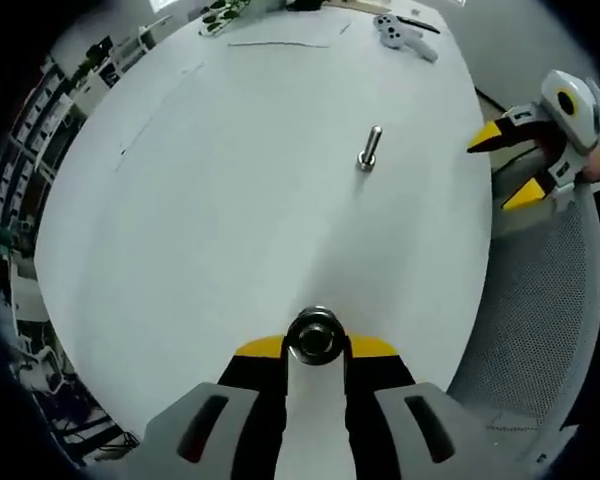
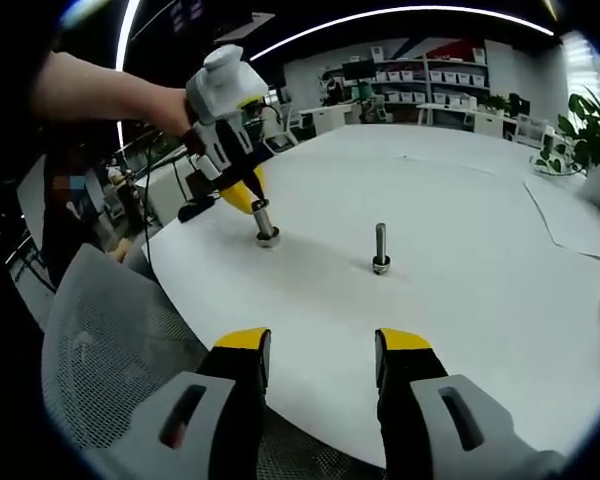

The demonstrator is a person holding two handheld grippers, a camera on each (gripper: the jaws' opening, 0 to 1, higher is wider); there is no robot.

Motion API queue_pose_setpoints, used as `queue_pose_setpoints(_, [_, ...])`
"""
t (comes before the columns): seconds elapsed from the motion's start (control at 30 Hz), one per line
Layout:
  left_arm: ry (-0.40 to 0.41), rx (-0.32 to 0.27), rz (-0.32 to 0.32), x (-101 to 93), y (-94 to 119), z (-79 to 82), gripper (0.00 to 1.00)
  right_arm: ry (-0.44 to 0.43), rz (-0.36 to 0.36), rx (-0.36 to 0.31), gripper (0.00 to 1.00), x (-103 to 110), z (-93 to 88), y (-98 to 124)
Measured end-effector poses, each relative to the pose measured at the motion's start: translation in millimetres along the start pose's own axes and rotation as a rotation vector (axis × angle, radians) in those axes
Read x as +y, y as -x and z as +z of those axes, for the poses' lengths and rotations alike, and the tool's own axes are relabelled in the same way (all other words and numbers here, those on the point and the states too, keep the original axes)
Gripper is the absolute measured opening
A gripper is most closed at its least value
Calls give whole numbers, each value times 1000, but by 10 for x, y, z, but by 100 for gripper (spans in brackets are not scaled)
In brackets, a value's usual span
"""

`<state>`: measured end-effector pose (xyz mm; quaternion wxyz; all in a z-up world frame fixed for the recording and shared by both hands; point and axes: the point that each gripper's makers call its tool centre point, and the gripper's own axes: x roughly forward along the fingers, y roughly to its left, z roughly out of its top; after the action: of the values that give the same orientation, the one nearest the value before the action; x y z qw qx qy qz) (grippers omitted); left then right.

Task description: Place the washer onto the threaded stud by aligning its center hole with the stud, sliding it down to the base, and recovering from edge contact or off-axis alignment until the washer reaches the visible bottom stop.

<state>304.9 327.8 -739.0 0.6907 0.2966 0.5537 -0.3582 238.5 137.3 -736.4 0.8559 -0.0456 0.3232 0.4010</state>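
The left gripper point(image 1: 317, 345) is clenched on a metal bolt-like piece point(image 1: 316, 335) whose round head faces the camera in the left gripper view; in the right gripper view the same piece point(image 2: 265, 225) hangs upright from those yellow tips with its lower end on or just above the white table point(image 2: 460, 200). Whether a washer sits on it is too small to tell. The threaded stud point(image 1: 369, 147) stands upright on its wider base near the table's middle, apart from the held piece point(image 2: 380, 247). The right gripper point(image 2: 322, 352) is released, jaws apart with nothing between them, hovering over the table edge beside a mesh chair point(image 2: 110, 320). In the left gripper view it shows at the right rim point(image 1: 505, 165). Judging by the look, these steel parts are small, stiff and smooth, light enough to lift easily but apt to slip or roll on the slick tabletop. A washer would best be pinched by its outer rim, leaving the center hole free and flat to the stud's axis, since a tilted one would probably catch on the threads.
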Motion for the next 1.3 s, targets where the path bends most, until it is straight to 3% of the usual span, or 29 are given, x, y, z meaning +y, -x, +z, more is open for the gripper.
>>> queue_pose_setpoints(0.7, [-44, 75, 12, -19, -444, -91, 19, 4, -6, 6, 44, -12, -8, -1])
queue_pose_setpoints(1.1, [0, 48, 4, -11, -426, -69, 21, 11, 1, 13, 44, 3, -15, -5])
queue_pose_setpoints(1.3, [23, -4, 22, 6, -373, -42, 27, 18, 7, 25, 44, 19, -36, -17])
